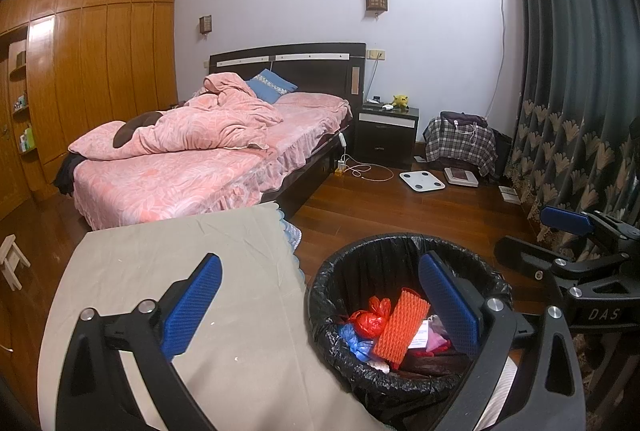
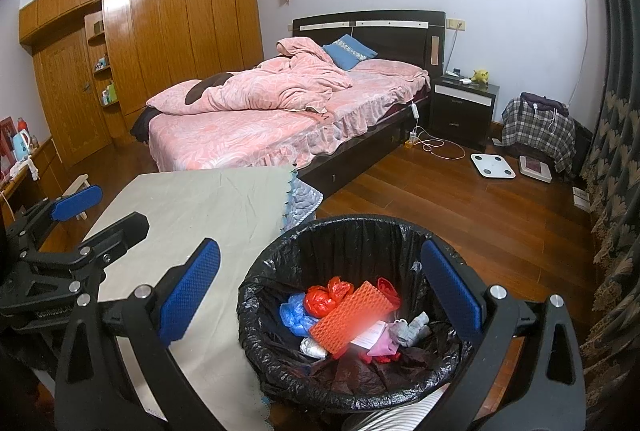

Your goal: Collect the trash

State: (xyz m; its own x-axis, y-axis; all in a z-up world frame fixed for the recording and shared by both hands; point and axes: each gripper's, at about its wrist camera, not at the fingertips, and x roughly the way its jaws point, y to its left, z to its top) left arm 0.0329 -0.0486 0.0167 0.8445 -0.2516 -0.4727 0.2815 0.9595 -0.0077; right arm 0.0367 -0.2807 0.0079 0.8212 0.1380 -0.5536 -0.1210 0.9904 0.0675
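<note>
Beside the table (image 2: 208, 207) edge, one bin (image 2: 320, 231) holds the trash (image 2: 352, 315); your two grippers, left (image 1: 320, 311) and right (image 2: 320, 303), hover spread and empty above its rim, bare floor (image 2: 460, 215) beyond.

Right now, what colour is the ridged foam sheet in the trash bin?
Orange-red. The foam sheet shows best in the right wrist view.

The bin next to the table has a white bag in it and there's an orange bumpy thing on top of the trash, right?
Not quite: the bag lining the bin is black, not white, as the right wrist view shows. The rest holds: the bin stands next to the table, and an orange bumpy thing lies on top of the trash.
</note>
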